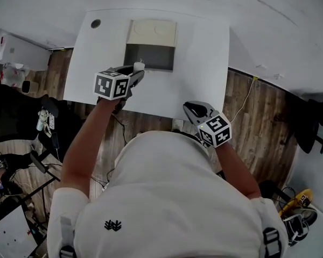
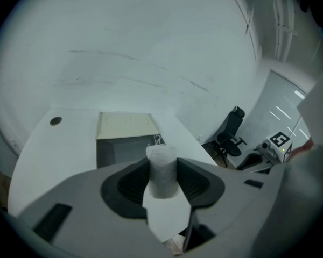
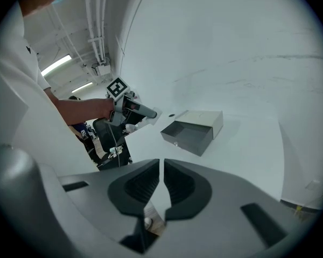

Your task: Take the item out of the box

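A cream box (image 1: 153, 34) lies at the back of the white table (image 1: 204, 52), its grey drawer (image 1: 149, 57) pulled out toward me. My left gripper (image 1: 137, 70) hovers just left of the drawer's front, shut on a small white cylindrical item (image 1: 139, 65). In the left gripper view the item (image 2: 162, 168) stands upright between the pads, with the box (image 2: 126, 125) behind it. My right gripper (image 1: 192, 109) hangs at the table's near right edge, shut and empty (image 3: 162, 181). From there the box (image 3: 202, 123) and the left gripper (image 3: 142, 112) show ahead.
A round cable hole (image 1: 95, 23) sits in the table's back left corner. Wood floor with office chairs (image 1: 16, 117) and cables surrounds the table. A white wall runs behind the table.
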Available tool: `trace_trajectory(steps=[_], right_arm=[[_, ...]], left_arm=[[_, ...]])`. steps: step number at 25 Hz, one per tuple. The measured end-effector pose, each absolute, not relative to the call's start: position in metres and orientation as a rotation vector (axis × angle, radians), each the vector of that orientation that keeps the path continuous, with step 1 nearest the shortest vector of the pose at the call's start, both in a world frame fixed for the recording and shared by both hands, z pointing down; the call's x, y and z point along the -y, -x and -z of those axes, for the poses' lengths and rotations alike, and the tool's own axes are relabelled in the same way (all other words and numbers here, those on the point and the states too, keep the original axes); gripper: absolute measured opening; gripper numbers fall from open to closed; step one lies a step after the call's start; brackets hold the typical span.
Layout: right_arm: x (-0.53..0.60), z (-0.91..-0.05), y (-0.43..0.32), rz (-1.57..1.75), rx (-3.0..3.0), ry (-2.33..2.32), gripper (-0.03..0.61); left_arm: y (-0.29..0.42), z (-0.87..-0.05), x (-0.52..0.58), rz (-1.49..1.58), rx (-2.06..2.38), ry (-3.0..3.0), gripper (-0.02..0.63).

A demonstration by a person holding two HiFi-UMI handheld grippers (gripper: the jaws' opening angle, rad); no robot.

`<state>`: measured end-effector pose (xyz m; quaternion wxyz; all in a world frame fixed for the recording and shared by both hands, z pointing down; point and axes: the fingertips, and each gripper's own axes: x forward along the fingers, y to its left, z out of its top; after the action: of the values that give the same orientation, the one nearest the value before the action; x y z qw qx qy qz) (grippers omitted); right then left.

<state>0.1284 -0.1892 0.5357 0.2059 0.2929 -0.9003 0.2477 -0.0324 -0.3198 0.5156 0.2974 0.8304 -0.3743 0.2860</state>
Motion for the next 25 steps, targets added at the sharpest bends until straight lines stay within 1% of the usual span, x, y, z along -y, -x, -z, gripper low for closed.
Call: trace_trajectory(steps=[5, 16, 25], right_arm=[[0.184, -0.53, -0.107, -0.673, 2.502, -0.842, 0.025], [0.16, -0.526, -0.063, -0.624, 2.472, -0.91, 0.014], [0.127, -0.517, -0.029, -0.599, 2.472, -0.922, 0.011]], left_arm=[[0.049, -0.488, 0.289, -0.65, 0.983, -2.264, 0.167], [0.087, -0.448, 0.212, -0.51, 0.935, -2.403, 0.167], [0.12, -0.431, 0.143, -0.524, 0.876, -2.498, 0.167]])
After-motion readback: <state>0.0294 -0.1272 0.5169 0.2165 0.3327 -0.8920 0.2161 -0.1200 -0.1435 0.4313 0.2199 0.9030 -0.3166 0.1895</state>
